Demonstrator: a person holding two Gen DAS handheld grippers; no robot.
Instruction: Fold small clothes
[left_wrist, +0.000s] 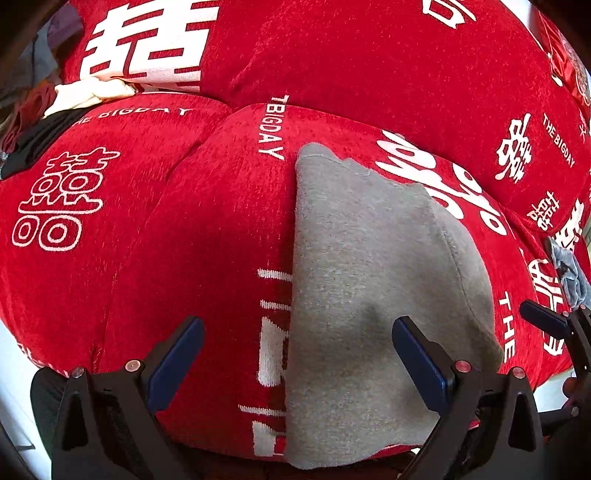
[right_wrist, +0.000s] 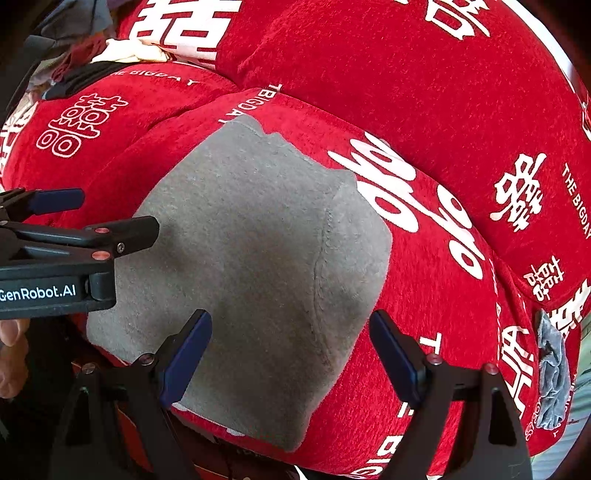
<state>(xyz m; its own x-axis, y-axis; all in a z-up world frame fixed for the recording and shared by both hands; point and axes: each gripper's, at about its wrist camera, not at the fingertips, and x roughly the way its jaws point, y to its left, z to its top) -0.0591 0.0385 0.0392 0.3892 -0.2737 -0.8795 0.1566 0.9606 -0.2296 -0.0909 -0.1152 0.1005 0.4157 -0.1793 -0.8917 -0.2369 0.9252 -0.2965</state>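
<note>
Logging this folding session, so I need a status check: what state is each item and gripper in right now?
gray garment: lying flat on the red cover, one edge folded over, not gripped.
left gripper: open, over the garment's near part, holding nothing.
right gripper: open, holding nothing.
clothes pile: heaped at far left, unfolded.
blue-gray cloth: crumpled at right edge.

Both tongs, left (left_wrist: 298, 354) and right (right_wrist: 290, 347), stand spread wide with bare space between their fingers above the gray garment (left_wrist: 369, 295) on the red sofa (left_wrist: 147, 258). At 12 o'clock the sofa back blocks passage. A pile of clothes (left_wrist: 55, 107) crowds 10 o'clock, and a gray rag (right_wrist: 552, 376) lies at 3 o'clock.
</note>
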